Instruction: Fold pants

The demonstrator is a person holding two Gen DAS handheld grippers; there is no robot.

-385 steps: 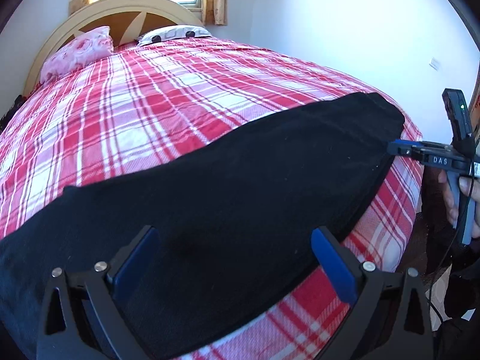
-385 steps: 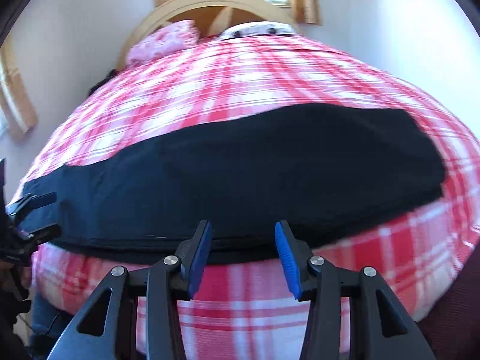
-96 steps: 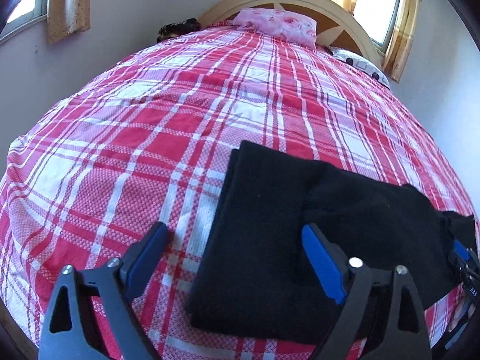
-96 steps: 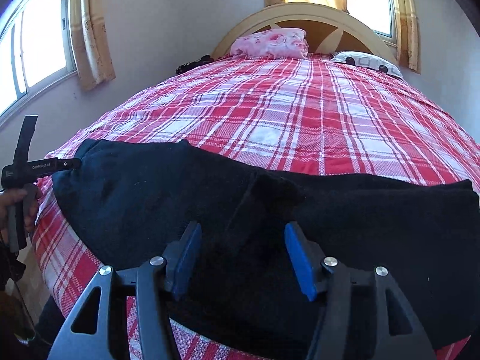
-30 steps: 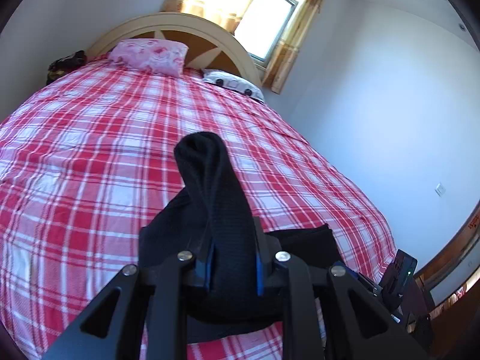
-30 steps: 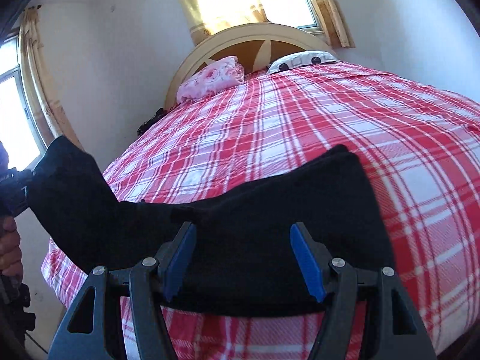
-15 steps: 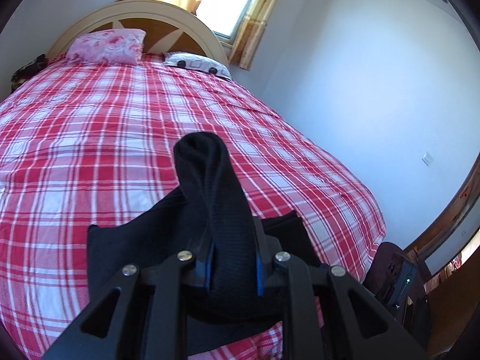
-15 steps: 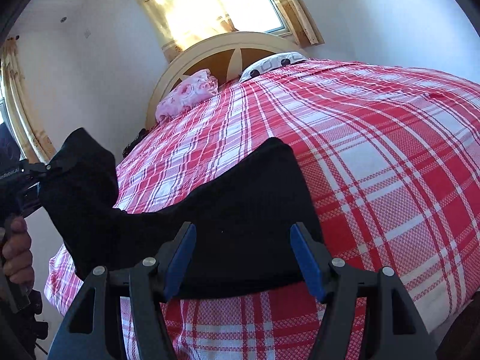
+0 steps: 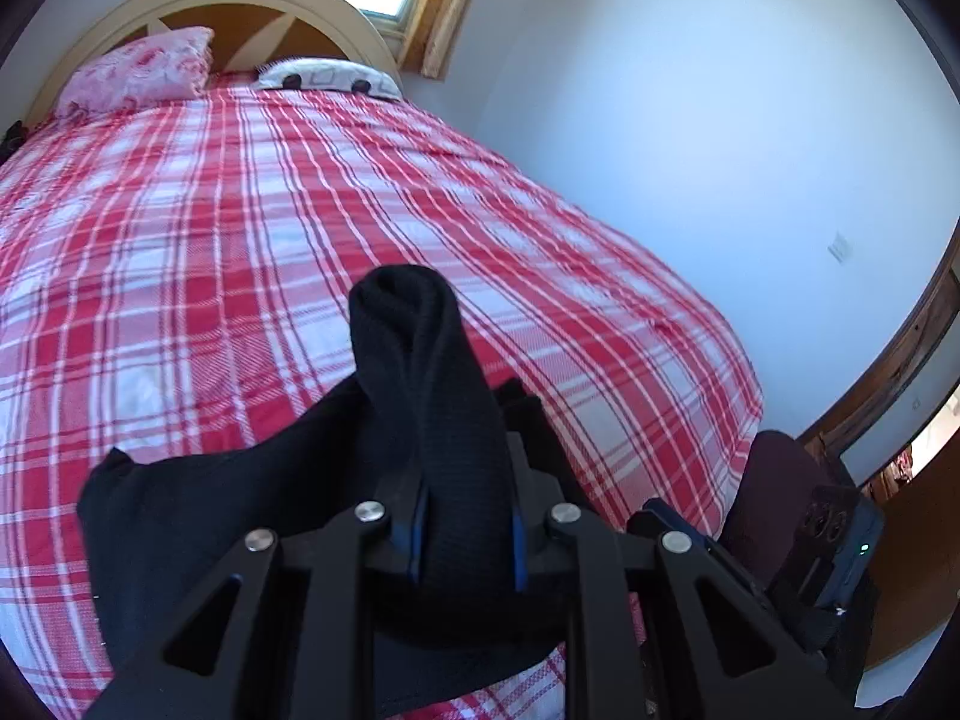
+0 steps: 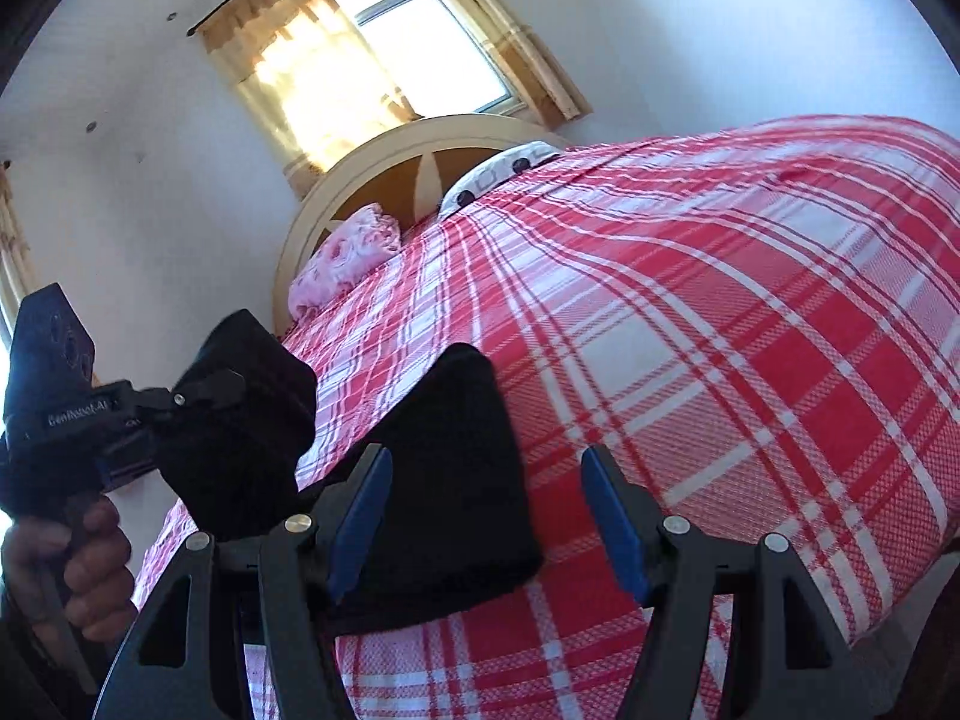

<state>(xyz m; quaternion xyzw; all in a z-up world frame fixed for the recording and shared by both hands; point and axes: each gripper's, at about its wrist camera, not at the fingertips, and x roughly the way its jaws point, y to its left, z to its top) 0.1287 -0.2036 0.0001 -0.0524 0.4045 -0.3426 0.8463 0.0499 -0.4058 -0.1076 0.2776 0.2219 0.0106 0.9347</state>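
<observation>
Black pants lie part-folded near the foot of a bed with a red and white plaid cover. My left gripper is shut on a thick bunched fold of the pants, which sticks up past its blue pads. In the right wrist view this same left gripper holds the lifted end of the pants at the left, with a hand on its handle. My right gripper stands open just above the folded pants on the bed, nothing between its fingers.
A cream and wood headboard with a pink pillow and a white patterned pillow stands at the far end. A curtained window is behind it. White wall runs along the right; wooden trim at lower right.
My left gripper has carried the bunched pants end across to the right, over the rest of the pants. The right gripper rolled and shifted, staying open; the flat part of the pants looks narrower.
</observation>
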